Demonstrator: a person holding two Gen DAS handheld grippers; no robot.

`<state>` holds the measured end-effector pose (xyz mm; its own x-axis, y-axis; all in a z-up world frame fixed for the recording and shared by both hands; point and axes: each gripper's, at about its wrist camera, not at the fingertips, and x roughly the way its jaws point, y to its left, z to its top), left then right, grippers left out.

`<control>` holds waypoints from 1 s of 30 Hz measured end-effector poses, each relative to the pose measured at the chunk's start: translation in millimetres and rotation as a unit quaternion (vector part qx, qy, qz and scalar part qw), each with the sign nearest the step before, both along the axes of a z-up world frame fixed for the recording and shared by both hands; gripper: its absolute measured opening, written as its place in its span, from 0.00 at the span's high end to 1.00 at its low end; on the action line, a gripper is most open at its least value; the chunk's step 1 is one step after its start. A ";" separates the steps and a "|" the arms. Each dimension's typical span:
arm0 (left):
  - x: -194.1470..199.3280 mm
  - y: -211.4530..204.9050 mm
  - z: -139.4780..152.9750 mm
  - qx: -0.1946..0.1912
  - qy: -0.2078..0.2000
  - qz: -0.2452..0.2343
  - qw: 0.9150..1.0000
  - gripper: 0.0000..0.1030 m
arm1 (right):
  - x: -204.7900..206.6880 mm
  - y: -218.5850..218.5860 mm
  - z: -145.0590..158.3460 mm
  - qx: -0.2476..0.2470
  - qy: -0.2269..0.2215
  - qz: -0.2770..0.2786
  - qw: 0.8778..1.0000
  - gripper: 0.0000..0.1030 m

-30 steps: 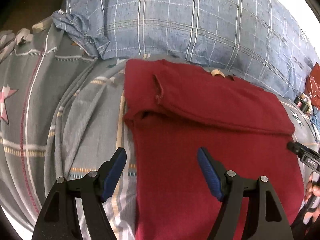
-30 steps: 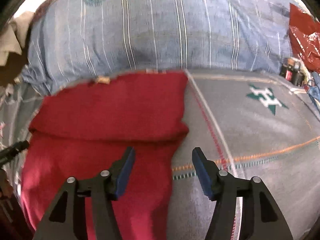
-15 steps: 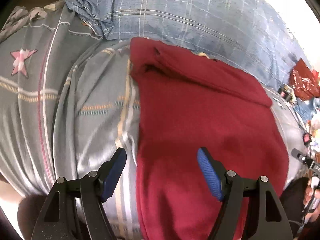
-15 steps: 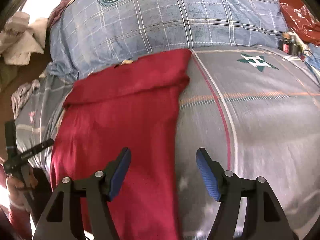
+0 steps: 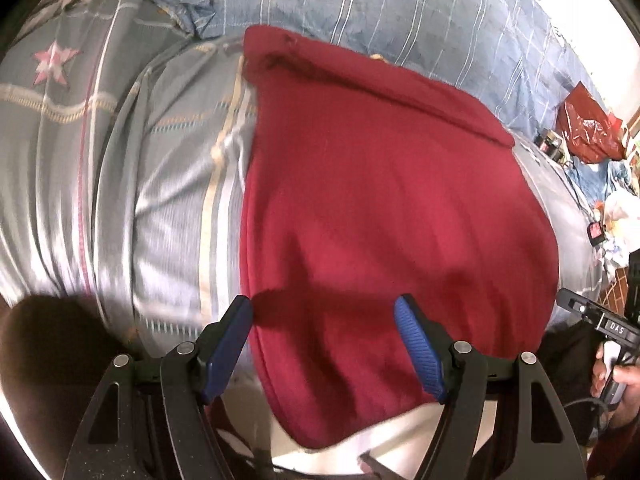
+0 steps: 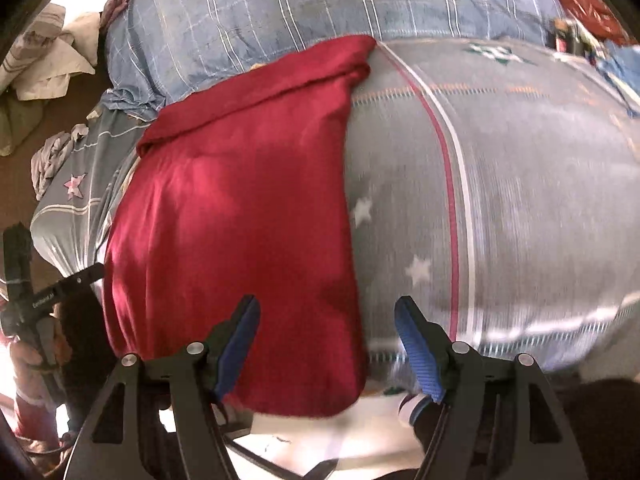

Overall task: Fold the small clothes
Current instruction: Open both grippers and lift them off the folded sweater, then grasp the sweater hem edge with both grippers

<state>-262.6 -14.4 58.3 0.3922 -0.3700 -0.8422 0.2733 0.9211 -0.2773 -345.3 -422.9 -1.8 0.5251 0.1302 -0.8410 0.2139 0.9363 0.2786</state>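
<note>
Now both grippers have drawn back toward the near edge of the bed [image 5: 168, 184]. The left gripper [image 5: 324, 344] and right gripper [image 6: 328, 344] both gape wide and hold nothing, each straddling a near corner of the red garment [image 5: 380, 200], whose hem hangs over the bed edge. A second ago they hovered further up, so the hem is likely the next grab. The garment's long axis runs away from the person, its folded-over top lying against the blue plaid pillow [image 6: 320, 4].
</note>
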 end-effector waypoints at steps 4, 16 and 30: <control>-11.1 7.6 -11.5 -0.009 0.024 0.012 1.000 0.29 | -10.3 0.1 -6.6 0.006 0.019 0.004 1.000 0.30; -15.1 13.3 -33.5 -0.014 0.068 0.022 0.997 0.29 | -13.0 8.9 -27.0 0.053 0.047 0.037 0.997 0.29; -2.8 8.7 -57.0 -0.035 0.108 0.009 0.994 0.30 | -10.3 9.8 -29.3 0.127 0.035 0.081 0.988 0.29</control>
